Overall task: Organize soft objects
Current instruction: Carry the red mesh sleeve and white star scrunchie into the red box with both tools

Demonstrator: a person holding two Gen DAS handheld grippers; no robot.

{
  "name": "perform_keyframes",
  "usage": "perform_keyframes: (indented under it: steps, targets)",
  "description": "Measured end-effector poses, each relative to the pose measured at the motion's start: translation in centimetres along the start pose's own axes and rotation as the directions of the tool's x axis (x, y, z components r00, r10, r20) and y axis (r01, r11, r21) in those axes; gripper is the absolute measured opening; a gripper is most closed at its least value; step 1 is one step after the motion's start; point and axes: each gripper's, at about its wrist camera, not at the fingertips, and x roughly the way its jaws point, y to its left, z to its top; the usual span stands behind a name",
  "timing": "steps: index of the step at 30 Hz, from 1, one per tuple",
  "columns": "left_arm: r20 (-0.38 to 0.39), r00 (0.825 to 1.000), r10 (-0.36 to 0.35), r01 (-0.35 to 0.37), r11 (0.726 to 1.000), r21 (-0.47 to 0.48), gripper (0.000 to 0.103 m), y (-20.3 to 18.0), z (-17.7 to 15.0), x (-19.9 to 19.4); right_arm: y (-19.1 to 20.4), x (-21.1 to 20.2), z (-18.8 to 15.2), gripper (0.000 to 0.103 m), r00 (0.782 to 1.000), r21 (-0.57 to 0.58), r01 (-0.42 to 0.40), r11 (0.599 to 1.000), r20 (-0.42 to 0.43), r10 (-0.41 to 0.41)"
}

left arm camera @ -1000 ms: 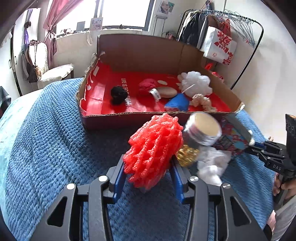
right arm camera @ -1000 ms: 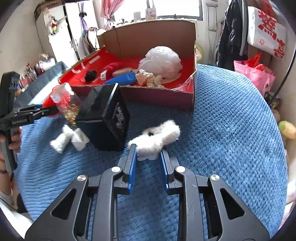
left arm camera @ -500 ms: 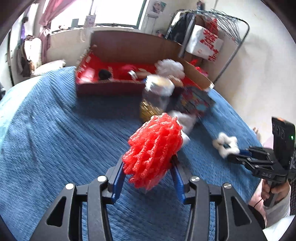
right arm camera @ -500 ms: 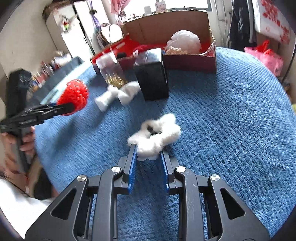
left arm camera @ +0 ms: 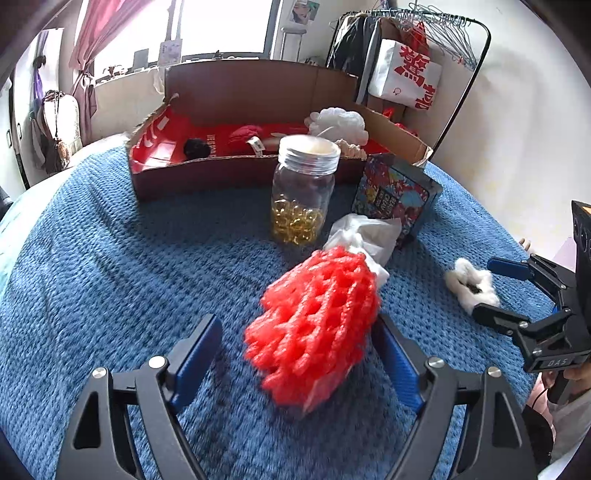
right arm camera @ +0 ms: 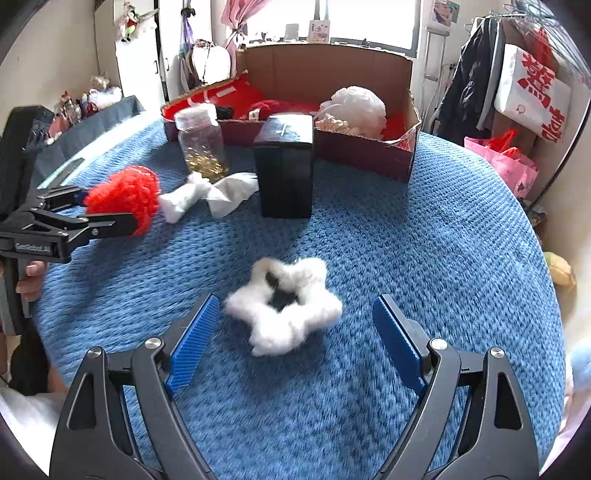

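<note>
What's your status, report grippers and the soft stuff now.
Left gripper open, red foam net loose between fingers. Right gripper open, white scrunchie on blanket. Glass jar and black box stand before cardboard box.

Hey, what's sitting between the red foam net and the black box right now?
A crumpled white tissue lies between the red foam net and the black box, clearest in the right wrist view.

I see a bright window point(left arm camera: 221, 26) with pink curtain point(left arm camera: 92, 55), a clothes rack point(left arm camera: 424, 44) against the white wall point(left arm camera: 517, 129), and a white cabinet point(right arm camera: 138, 70).
</note>
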Motion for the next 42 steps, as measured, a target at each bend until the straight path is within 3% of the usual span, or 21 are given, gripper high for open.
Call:
perform_keyframes:
  steps: [1,2,3,12,21,30,42]
  targets:
    - [-0.005,1.000,-0.004,0.004,1.000,0.000,0.075,-0.1,0.2,0.3,0.1,0.4,0.1,0.083,1.000,-0.005,0.009,1.000,-0.007,-0.009]
    - [-0.010,1.000,-0.017,0.017,1.000,0.000,0.067,-0.2,0.2,0.6,0.0,0.7,0.3,0.076,1.000,-0.007,0.007,1.000,-0.010,-0.007]
    - [-0.018,0.999,-0.030,0.030,1.000,-0.002,0.060,-0.3,0.3,0.8,0.1,0.9,0.3,0.055,1.000,-0.003,-0.009,1.000,-0.009,0.009]
    - [-0.010,0.998,-0.057,0.057,0.998,-0.010,0.058,-1.1,-1.3,-1.4,0.7,-0.4,-0.7,0.056,0.992,0.038,-0.127,0.991,0.025,0.126]
    - [-0.023,1.000,-0.002,0.001,0.999,-0.038,0.058,0.7,-0.8,-1.4,0.1,-0.6,-0.4,0.056,0.993,0.059,-0.114,0.992,0.024,0.113]
    - [-0.001,1.000,0.014,-0.014,0.998,-0.065,0.058,2.7,2.2,-1.8,-2.0,-0.7,1.8,0.056,0.996,0.091,-0.086,0.992,0.046,0.082]
    - [0.120,0.991,-0.058,0.063,0.997,-0.043,0.058,2.6,9.1,-3.5,-2.9,-1.4,8.9,0.056,0.983,0.040,-0.093,0.995,0.160,0.086]
